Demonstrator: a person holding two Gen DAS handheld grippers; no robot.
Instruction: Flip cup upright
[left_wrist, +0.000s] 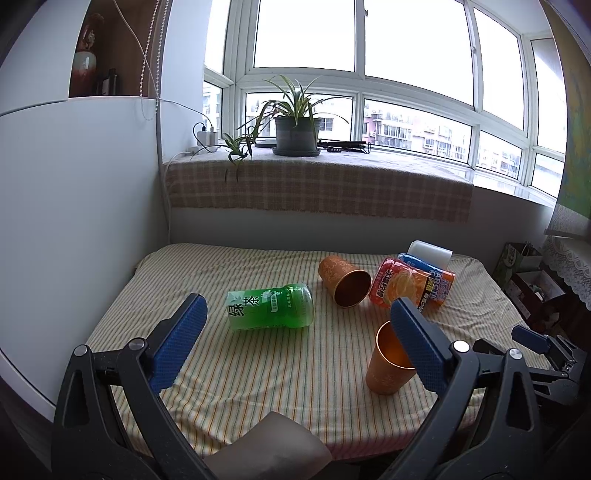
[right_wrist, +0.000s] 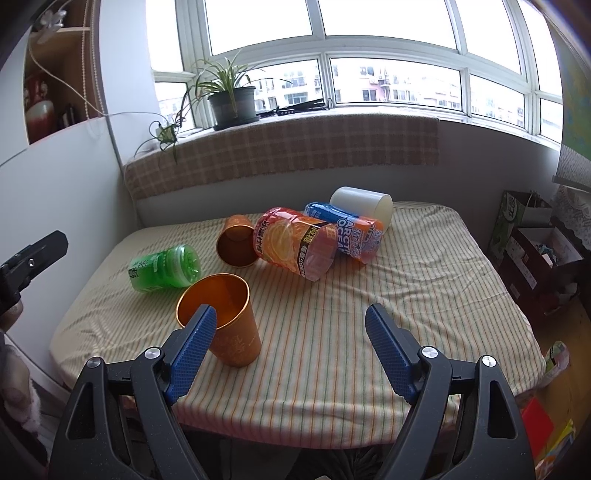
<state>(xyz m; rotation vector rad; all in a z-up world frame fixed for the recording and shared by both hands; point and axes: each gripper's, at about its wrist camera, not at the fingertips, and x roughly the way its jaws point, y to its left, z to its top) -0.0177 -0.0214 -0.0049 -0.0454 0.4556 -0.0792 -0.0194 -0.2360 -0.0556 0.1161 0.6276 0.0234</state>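
Observation:
An orange metal cup (left_wrist: 386, 373) (right_wrist: 229, 325) stands upright on the striped tablecloth, mouth up. A second orange cup (left_wrist: 343, 280) (right_wrist: 236, 240) lies on its side further back, mouth toward me. My left gripper (left_wrist: 295, 332) is open and empty, its right finger in front of the upright cup's rim. My right gripper (right_wrist: 291, 339) is open and empty; its left finger overlaps the upright cup in view. The right gripper also shows at the right edge of the left wrist view (left_wrist: 535, 343).
A green tea bottle (left_wrist: 271, 308) (right_wrist: 166, 267), an orange drink bottle (left_wrist: 402, 284) (right_wrist: 295, 242), a blue bottle (right_wrist: 343, 225) and a white cup (left_wrist: 432, 253) (right_wrist: 364, 205) lie on the table (right_wrist: 369, 314). A potted plant (left_wrist: 297, 129) stands on the windowsill. Boxes (right_wrist: 535, 243) sit at right.

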